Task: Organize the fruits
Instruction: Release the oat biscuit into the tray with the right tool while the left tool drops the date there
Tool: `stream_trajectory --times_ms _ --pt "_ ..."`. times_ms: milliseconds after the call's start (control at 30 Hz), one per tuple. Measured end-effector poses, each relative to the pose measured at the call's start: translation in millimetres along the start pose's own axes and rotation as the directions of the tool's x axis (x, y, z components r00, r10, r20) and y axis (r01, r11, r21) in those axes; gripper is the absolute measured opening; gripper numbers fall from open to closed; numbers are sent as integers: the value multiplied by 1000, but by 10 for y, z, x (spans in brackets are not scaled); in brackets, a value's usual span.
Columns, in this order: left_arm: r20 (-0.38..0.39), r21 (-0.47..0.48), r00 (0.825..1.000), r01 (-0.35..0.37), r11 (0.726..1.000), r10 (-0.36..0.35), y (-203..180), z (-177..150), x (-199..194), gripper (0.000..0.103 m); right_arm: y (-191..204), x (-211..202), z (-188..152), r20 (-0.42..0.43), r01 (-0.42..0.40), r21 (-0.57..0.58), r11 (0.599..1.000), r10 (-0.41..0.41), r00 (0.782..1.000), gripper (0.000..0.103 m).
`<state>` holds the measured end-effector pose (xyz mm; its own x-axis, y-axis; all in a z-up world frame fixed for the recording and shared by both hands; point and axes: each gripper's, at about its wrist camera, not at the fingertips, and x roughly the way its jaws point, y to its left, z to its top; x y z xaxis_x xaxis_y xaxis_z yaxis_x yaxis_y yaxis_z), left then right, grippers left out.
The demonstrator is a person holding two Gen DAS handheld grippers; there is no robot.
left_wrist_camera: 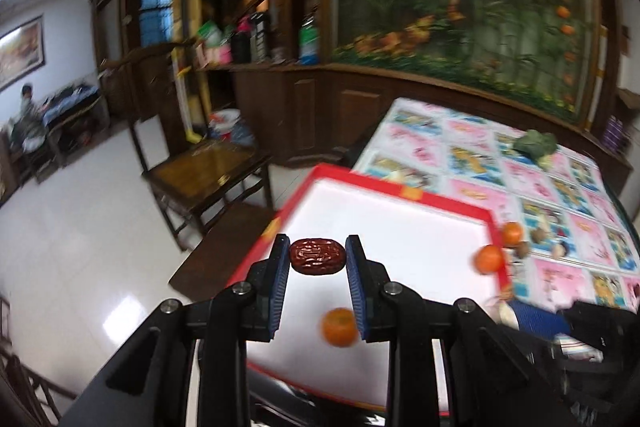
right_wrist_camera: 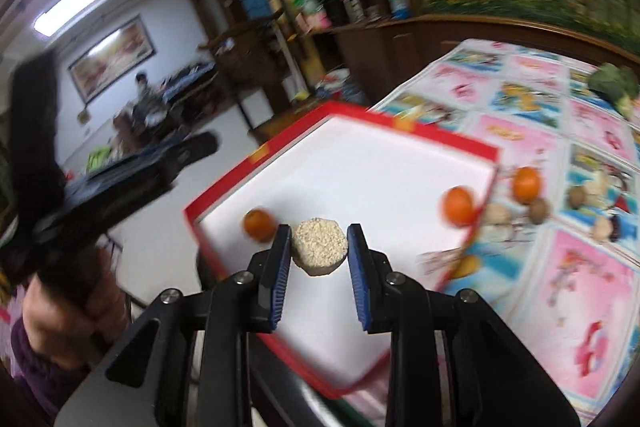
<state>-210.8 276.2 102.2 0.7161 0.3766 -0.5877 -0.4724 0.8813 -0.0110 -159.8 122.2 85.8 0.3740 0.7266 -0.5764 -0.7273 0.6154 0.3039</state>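
Date (left_wrist_camera: 318, 256) clamped between left tongs (left_wrist_camera: 318, 259)

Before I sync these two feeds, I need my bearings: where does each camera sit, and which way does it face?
Left wrist: on the left hand-held gripper, looking along its fingers, which clamp a red date, over the red-rimmed tray.
Right wrist: on the right hand-held gripper, fingers clamping a pale sesame cake, over the same tray; the left hand shows.
Shared: tray, oranges, patterned tablecloth, broccoli.
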Motion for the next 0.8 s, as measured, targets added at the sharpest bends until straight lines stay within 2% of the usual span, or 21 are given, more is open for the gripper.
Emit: stream_trajectory --times_ms 133,367,467,800 --pt "-54 -35 998 -22 999 20 177 -75 232 27 134 222 -125 -52 30 -40 999 -32 998 30" --pt "-136 -85 991 -15 996 3 372 -165 539 27 88 482 -209 -130 97 -55 994 -103 986 30" --pt "-167 -82 986 -12 997 -1 368 -209 620 27 97 527 -259 -154 104 -50 993 -110 982 30" --pt "-220 -42 976 -10 999 1 279 -284 792 27 115 612 -244 -152 114 -74 991 -124 981 30"
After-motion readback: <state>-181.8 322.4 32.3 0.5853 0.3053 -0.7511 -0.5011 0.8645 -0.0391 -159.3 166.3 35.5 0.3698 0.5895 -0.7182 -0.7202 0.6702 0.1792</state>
